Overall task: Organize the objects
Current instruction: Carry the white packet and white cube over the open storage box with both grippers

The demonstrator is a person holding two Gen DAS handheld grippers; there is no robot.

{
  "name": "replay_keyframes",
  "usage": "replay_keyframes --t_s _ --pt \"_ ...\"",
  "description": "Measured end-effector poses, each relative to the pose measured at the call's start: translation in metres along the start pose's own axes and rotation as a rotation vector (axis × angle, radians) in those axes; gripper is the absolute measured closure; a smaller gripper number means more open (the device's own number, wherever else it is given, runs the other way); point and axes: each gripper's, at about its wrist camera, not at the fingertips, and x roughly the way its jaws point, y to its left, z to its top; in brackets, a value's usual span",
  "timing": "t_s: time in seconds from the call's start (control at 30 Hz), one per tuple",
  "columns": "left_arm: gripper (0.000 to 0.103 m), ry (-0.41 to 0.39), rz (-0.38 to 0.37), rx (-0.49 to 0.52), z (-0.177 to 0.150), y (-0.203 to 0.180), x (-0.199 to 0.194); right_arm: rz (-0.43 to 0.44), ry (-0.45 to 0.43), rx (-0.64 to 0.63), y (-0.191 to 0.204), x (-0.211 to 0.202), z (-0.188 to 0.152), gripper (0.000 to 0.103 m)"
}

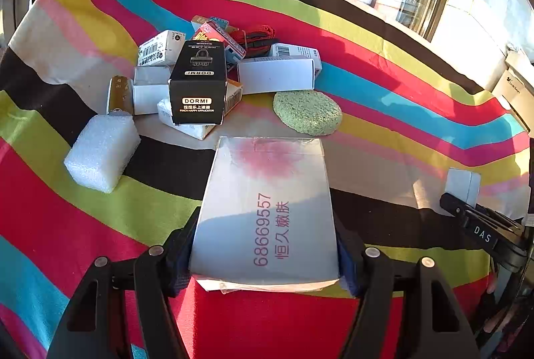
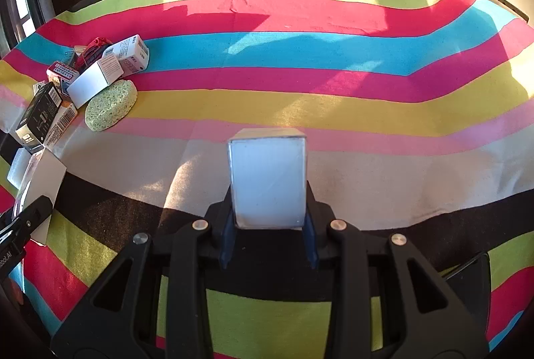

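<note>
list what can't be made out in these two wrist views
- Left wrist view: underside of the flat grey box with pink print, facing away in the left gripper.
- Right wrist view: small plain white box's far faces; black DORMI box's lettering, too small.

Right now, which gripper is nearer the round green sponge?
Left. The left gripper, holding a flat silver box, sits just short of the round green sponge. The right gripper, holding a small white box, is farther off.
</note>
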Motion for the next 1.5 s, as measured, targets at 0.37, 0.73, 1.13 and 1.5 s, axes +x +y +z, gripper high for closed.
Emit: replay_keyframes --t_s 0.37,0.73,1.13,1.5 --pt "0.035 -0.011 0.094 0.032 -0.027 -0.007 -0.031 0.072 -0.064 -0.234 0.075 -0.066 -0.035 0.065" --pt "0.035 -0.047 0.122 0.068 -0.048 0.003 -0.076 0.118 -0.034 -0.218 0.067 -0.087 -0.061 0.065" --pt "0.035 -0.077 0.143 0.064 -0.085 0.031 -0.125 0.187 -0.05 -0.299 0.094 -0.122 -0.082 0.065" --pt "0.016 -0.03 0.091 0.132 -0.072 0.028 -0.095 0.205 -0.043 -0.307 0.109 -0.124 -0.089 0.065"
